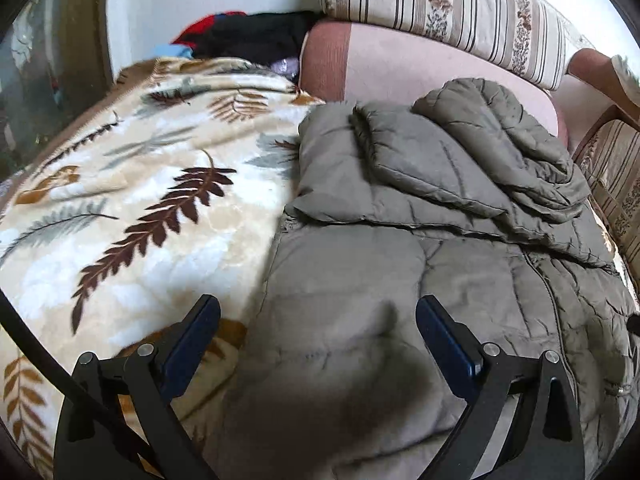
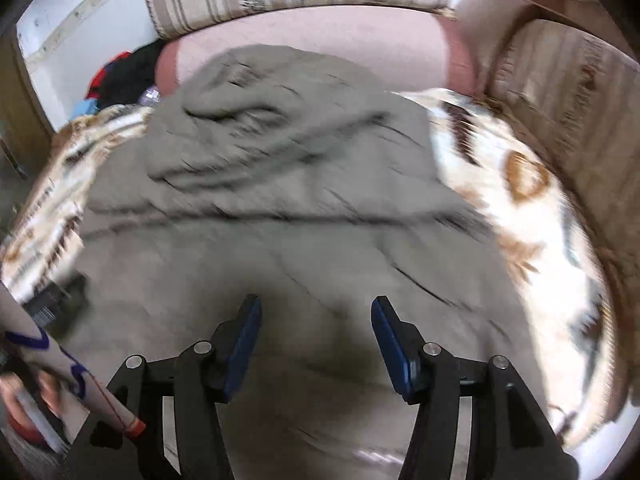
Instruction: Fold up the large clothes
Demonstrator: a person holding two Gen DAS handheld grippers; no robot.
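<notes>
An olive-grey puffer jacket (image 1: pixel 420 208) lies on a leaf-print blanket (image 1: pixel 140 184), its sleeves and hood bunched toward the far side. My left gripper (image 1: pixel 318 312) hovers open over the jacket's near left part, nothing between its blue pads. In the blurred right wrist view the same jacket (image 2: pixel 280 200) fills the middle, and my right gripper (image 2: pixel 316 312) hangs above its near part with the jaws apart and empty. Whether either gripper touches the fabric I cannot tell.
A pink cushion (image 1: pixel 400 64) and striped sofa cushions (image 1: pixel 460 4) lie behind the jacket. Dark and red clothes (image 1: pixel 248 32) are heaped at the far left. A sleeve and the other gripper's body (image 2: pixel 52 300) show at the left edge of the right wrist view.
</notes>
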